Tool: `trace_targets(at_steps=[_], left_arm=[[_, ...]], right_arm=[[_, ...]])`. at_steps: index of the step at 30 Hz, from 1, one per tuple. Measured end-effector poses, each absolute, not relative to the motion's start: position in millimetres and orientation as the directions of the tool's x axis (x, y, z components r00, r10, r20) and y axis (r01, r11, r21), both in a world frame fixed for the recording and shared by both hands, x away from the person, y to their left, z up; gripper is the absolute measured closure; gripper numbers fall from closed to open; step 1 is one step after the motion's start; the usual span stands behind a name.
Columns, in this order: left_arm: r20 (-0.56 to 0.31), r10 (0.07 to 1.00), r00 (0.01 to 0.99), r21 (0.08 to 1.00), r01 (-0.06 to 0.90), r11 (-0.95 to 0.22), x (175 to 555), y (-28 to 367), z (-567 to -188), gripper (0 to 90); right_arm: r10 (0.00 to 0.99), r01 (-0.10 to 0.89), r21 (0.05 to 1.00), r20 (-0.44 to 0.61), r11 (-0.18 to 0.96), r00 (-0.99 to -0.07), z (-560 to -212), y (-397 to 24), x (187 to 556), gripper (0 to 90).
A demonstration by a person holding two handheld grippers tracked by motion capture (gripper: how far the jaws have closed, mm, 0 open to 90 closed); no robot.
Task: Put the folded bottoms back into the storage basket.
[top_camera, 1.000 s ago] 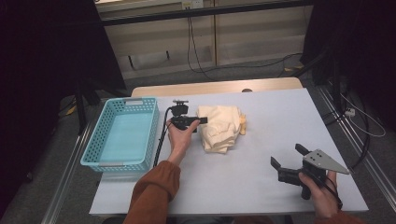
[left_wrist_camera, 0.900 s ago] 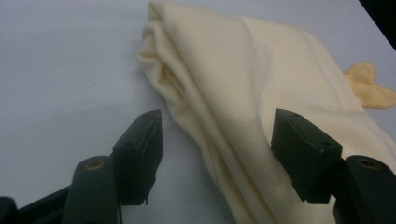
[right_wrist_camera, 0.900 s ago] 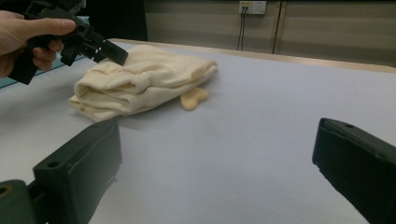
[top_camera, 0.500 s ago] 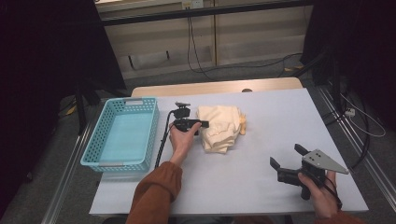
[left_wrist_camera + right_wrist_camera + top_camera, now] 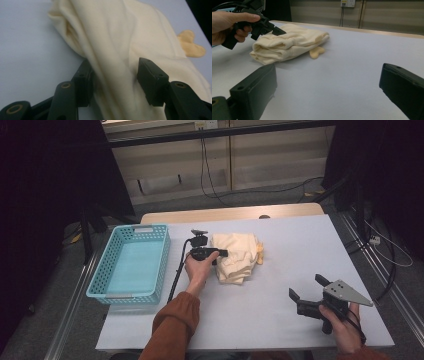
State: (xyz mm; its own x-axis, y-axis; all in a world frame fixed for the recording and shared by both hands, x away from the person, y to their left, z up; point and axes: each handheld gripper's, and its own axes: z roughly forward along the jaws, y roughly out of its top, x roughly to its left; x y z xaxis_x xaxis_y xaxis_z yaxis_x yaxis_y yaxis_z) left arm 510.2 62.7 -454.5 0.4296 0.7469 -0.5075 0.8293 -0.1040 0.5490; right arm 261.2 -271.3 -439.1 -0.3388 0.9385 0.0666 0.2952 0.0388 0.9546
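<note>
Left of centre in the high view: a turquoise plastic basket (image 5: 131,262), perforated walls, nothing inside, sitting on the pale grey table (image 5: 280,285) along its left edge. Just right of the basket: a black cable trailing down the tabletop to the left gripper (image 5: 218,253), held by the left hand (image 5: 199,269) in a rust-orange sleeve (image 5: 172,325) rising from the bottom edge. Centre of the frame: a folded cream garment (image 5: 236,256), bunched in soft layers, a small yellow-orange tab (image 5: 260,256) poking out at its right side.

Left gripper's tips pressed into the garment's left edge. In the left gripper view: two black jaws standing apart at the lower centre, one at each side of a thick ridge of the cream cloth (image 5: 117,75), left jaw touching the fabric, right jaw against or just beside it; not clamped together. Yellow tab (image 5: 191,47) at the right edge of that view, lying flat on the table.

Lower right of the high view: right gripper (image 5: 309,291) held low above the table by the right hand (image 5: 345,330), grey three-cornered plate on top, jaws wide apart, nothing between them, well apart from the garment. In the right gripper view: own jaws at the lower left and lower right corners with bare table (image 5: 352,82) between; upper left, the garment (image 5: 289,43) and the left gripper (image 5: 275,30) nosing into its top fold, the hand (image 5: 227,25) wrapped round the grip.
</note>
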Motion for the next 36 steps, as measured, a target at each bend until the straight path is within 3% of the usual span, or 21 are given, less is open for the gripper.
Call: trace_targets(at_steps=[11,36], left_arm=[[-0.528,0.738,0.421,0.559,0.826,-0.072,508.3,60.2,-455.8,70.4],[-0.539,0.676,0.502,0.653,0.756,-0.041,499.5,54.1,-426.1,72.4]], right_arm=[[0.938,0.295,0.955,0.066,0.040,-0.340,-439.0,-271.3,261.2,1.5],[0.939,0.290,0.956,0.065,0.039,-0.338,-438.7,-271.9,261.0,1.6]])
